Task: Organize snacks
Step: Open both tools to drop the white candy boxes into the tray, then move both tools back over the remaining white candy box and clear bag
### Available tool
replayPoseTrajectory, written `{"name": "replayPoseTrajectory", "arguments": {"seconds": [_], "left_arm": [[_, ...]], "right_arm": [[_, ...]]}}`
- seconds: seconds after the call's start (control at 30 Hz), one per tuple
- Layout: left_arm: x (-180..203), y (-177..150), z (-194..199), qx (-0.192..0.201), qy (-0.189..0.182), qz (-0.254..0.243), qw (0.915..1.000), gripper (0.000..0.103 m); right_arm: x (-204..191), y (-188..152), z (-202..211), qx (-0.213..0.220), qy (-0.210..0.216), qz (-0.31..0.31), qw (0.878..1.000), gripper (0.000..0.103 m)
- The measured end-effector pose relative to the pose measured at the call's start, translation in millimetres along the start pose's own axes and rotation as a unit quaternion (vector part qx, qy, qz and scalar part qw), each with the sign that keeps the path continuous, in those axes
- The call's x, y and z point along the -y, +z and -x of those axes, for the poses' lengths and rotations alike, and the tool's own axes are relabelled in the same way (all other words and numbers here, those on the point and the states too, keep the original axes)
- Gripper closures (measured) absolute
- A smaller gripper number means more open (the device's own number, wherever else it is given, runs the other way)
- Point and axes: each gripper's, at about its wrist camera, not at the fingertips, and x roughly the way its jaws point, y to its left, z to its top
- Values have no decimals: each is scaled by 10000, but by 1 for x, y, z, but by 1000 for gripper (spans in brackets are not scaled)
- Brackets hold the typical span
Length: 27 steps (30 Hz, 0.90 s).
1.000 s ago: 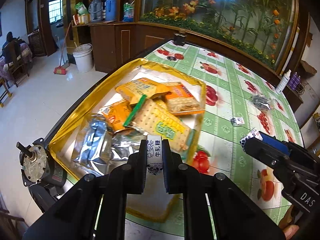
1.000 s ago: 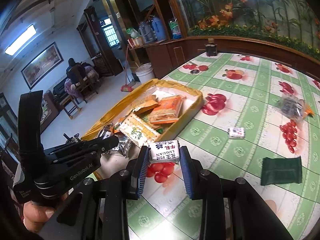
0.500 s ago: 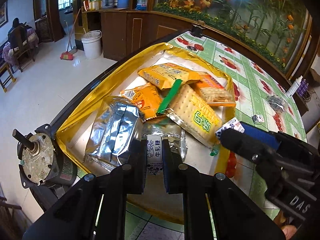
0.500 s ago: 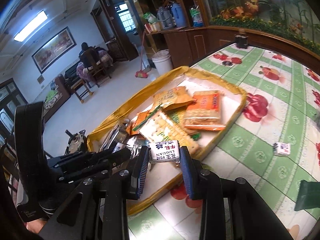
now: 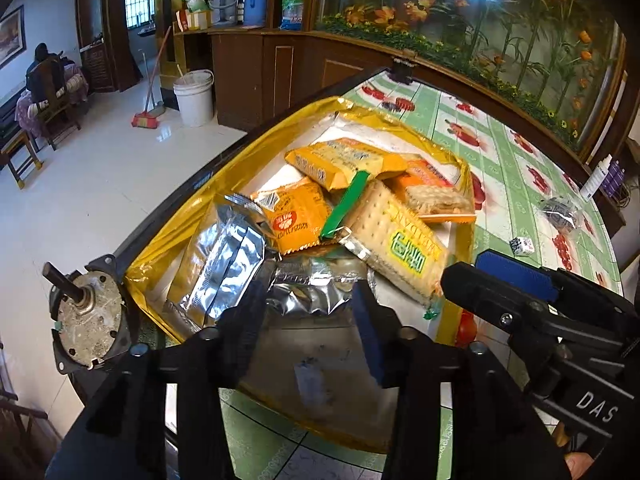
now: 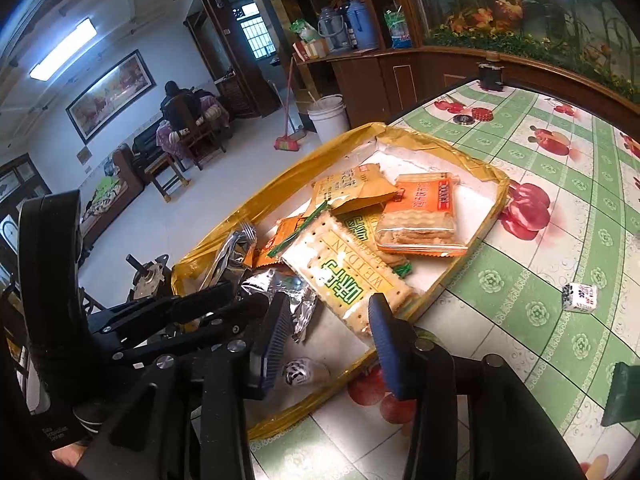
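A gold-rimmed tray [image 5: 192,208] [image 6: 492,184] holds a cracker pack with green lettering [image 5: 400,252] [image 6: 344,272], orange biscuit packs [image 5: 300,220] and silver foil packs [image 5: 224,268]. My left gripper [image 5: 312,304] hangs over the tray's near end, its jaws opening with nothing pressed between them. A blurred small white candy [image 5: 310,380] lies below it on the tray floor. My right gripper [image 6: 330,334] is beside it over the same end. Its jaws are also opening, and a blurred white candy [image 6: 300,370] is loose beneath them.
On the green fruit-print tablecloth [image 6: 520,272] lie a small white candy [image 5: 522,245] [image 6: 580,298], a dark wrapped packet [image 5: 560,212] and a dark green packet [image 6: 622,394]. A grey motor [image 5: 86,320] sits at the table's left corner. A white bottle [image 5: 596,176] stands far right.
Both grippers were shut on white candies and have now opened and let them go. The right gripper came from over the tablecloth to over the tray's near end.
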Motion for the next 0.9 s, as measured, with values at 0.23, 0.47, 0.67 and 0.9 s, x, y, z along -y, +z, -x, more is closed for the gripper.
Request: {"name": "replayPoseTrajectory", "arguments": {"seconds": [0.23, 0.47, 0.67, 0.9], "left_arm": [[15, 1, 15, 231, -52, -152, 9996, 51], [30, 0, 25, 313, -52, -308, 9990, 51], [46, -4, 34, 371, -33, -510, 9980, 51], [66, -7, 39, 363, -59, -706, 9968, 51]], "right_arm": [[23, -8, 34, 293, -131, -282, 9991, 47], [55, -25, 66, 489, -316, -658, 9961, 42], [85, -45, 94, 640, -491, -1053, 9912, 42], [122, -70, 122, 784, -699, -1480, 9834, 40]]}}
